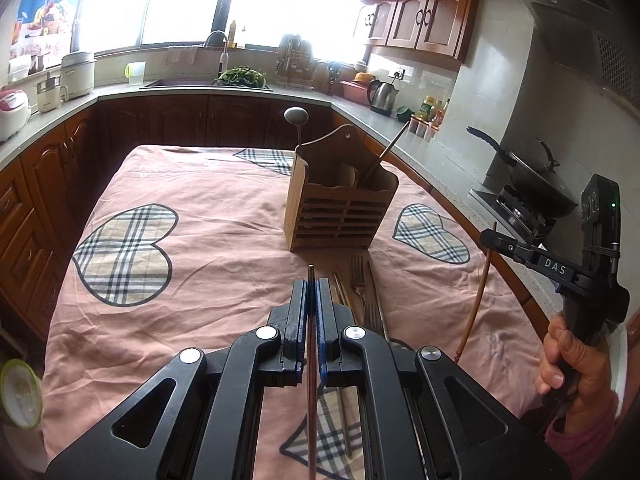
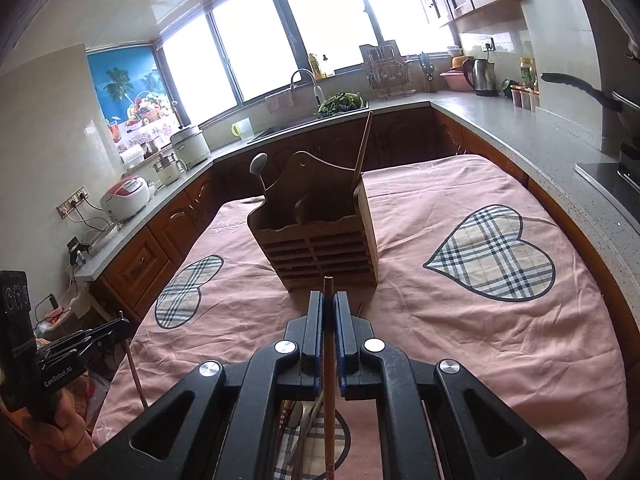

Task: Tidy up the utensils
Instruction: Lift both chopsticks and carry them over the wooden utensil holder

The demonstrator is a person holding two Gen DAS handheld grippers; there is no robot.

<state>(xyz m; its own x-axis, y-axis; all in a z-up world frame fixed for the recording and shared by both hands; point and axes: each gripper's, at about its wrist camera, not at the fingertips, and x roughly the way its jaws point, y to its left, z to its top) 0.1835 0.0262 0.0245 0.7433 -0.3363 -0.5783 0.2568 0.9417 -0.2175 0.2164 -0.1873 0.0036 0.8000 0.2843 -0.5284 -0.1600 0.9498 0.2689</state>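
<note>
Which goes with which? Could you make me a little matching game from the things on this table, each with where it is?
Things:
1. spoon
2. fork
3. chopstick
4. wooden holder

Places:
A. clamped in the left claw
B. standing upright on the pink cloth
C. lying flat on the cloth
D. sticking up out of the holder

Pairs: 1-D, 2-C, 3-A, 4-B

Daylight floods through windows [image 1: 168,4], blown out white; soft shadows, sharp centre, fisheye bending, dark corners.
</note>
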